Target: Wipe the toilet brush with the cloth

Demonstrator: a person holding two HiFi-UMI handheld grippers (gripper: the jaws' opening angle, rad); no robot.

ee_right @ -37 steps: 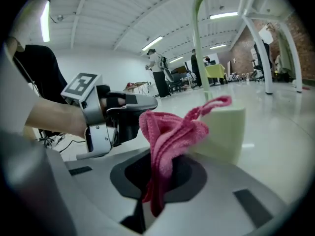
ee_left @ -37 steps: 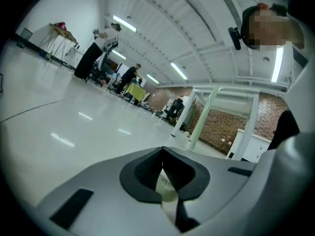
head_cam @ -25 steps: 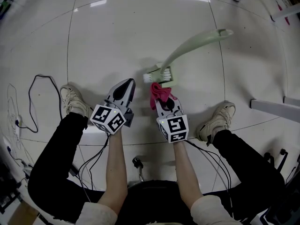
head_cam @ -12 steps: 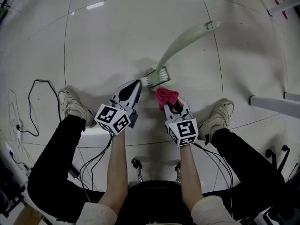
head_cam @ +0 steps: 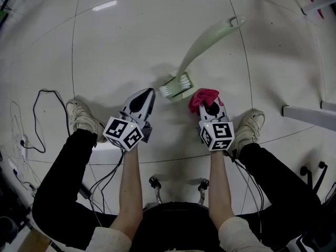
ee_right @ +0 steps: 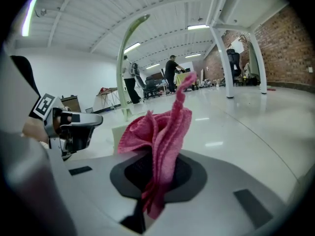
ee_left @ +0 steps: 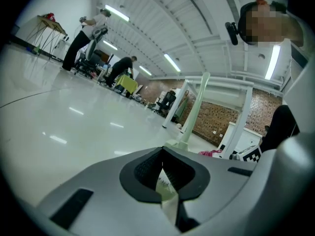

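The pale green toilet brush (head_cam: 203, 47) stands on the glossy white floor (head_cam: 121, 30) in front of the seated person, its white-bristled head down on the floor and its long curved handle rising up and away. In the left gripper view the handle (ee_left: 195, 109) rises just beyond the fingers, and in the right gripper view it arches up at the left (ee_right: 123, 58). The right gripper (head_cam: 208, 104) has its fingers clamped on a pink cloth (head_cam: 203, 95), which bunches up out of the grip (ee_right: 161, 129) and stands above the fingers in a loose, twisted fold. In the head view the cloth sits just beside the right edge of the brush head; whether the 2 touch cannot be told. The left gripper (head_cam: 148, 92) points at the brush head from the other side, its tip near the bristles but apart from them. Its fingers (ee_left: 147, 168) are pressed together, with only a thin pale sliver showing in the slit between them. The person's 2 shoes (head_cam: 82, 114) (head_cam: 250, 127) rest on the floor outside the grippers, and a black cable (head_cam: 35, 121) loops on the floor at the left.
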